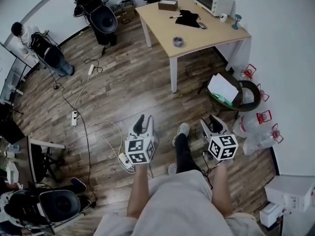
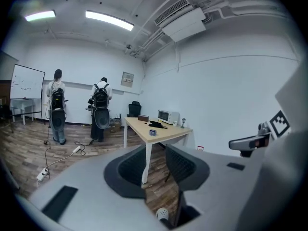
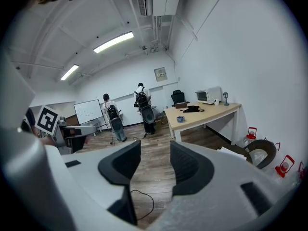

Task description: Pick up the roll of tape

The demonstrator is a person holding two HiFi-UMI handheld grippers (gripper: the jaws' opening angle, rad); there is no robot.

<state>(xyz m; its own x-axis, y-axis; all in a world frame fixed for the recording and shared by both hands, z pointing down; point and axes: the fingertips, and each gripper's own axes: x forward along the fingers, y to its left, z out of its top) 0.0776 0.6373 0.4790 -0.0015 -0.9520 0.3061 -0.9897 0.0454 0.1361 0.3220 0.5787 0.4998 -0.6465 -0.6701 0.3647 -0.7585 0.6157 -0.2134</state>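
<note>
Dark wood-plank floor (image 1: 128, 82), white walls (image 1: 280, 23). Pale wooden tabletop (image 1: 211, 33) on white legs near the corner; toaster oven (image 1: 213, 1) at its far end. Whiteboard (image 2: 28, 83) by far wall. Ceiling strip lights (image 2: 109, 20) lit. Power strip (image 1: 75, 118), cables on floor.

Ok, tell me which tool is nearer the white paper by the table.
Right. The right tool hangs just below the white paper in the head view; the left tool is farther off.

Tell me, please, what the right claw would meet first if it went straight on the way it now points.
Probably the wooden floor, showing between the jaws of the right claw, well short of the table with the tape roll; depth is unclear.
</note>
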